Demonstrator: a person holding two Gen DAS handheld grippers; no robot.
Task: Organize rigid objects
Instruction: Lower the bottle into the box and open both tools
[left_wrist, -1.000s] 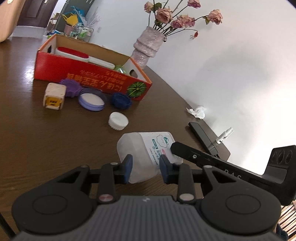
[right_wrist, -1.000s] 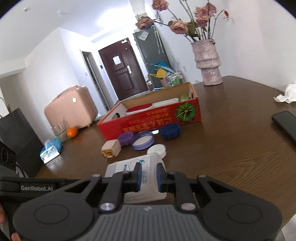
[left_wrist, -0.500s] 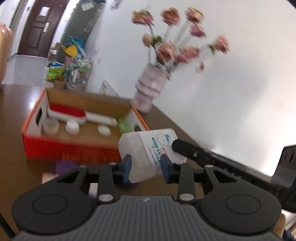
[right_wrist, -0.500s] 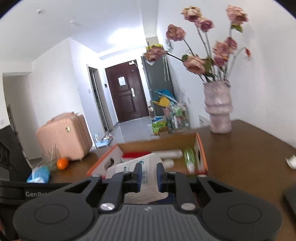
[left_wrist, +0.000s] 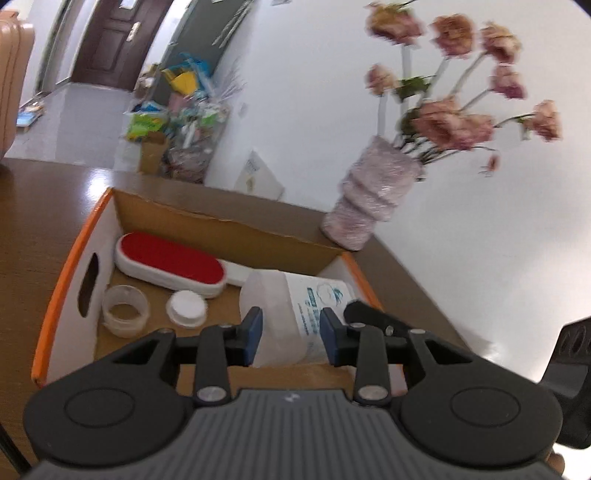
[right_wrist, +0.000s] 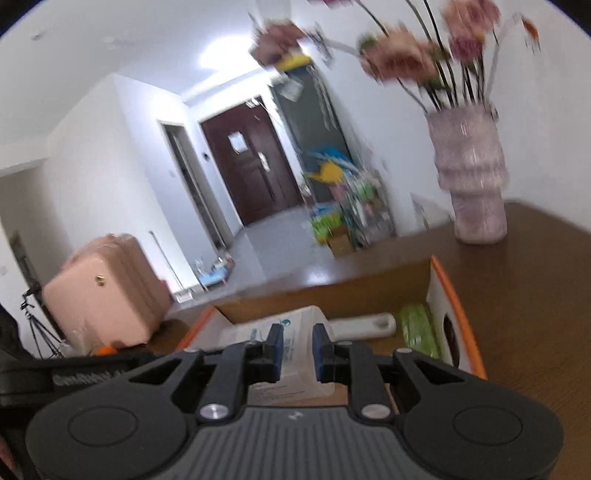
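A translucent white plastic bottle (left_wrist: 284, 306) with a blue-printed label is held by both grippers over the open cardboard box (left_wrist: 70, 273). My left gripper (left_wrist: 291, 336) is shut on the bottle's body. My right gripper (right_wrist: 297, 350) is shut on the bottle (right_wrist: 295, 332) from its other end; its finger shows in the left wrist view (left_wrist: 373, 319). The box holds a red and white brush (left_wrist: 170, 269), a clear round tub (left_wrist: 123, 310), a white cap (left_wrist: 186, 308) and a green item (right_wrist: 419, 328).
A pink vase of dried roses (left_wrist: 369, 206) stands on the brown table (right_wrist: 535, 295) just behind the box's far right corner. A pink suitcase (right_wrist: 107, 291) and household clutter (left_wrist: 177, 122) stand on the floor beyond the table.
Both grippers have lifted the bottle off the table and carried it forward to above the box's inside. The loose lids on the table have dropped out of view.
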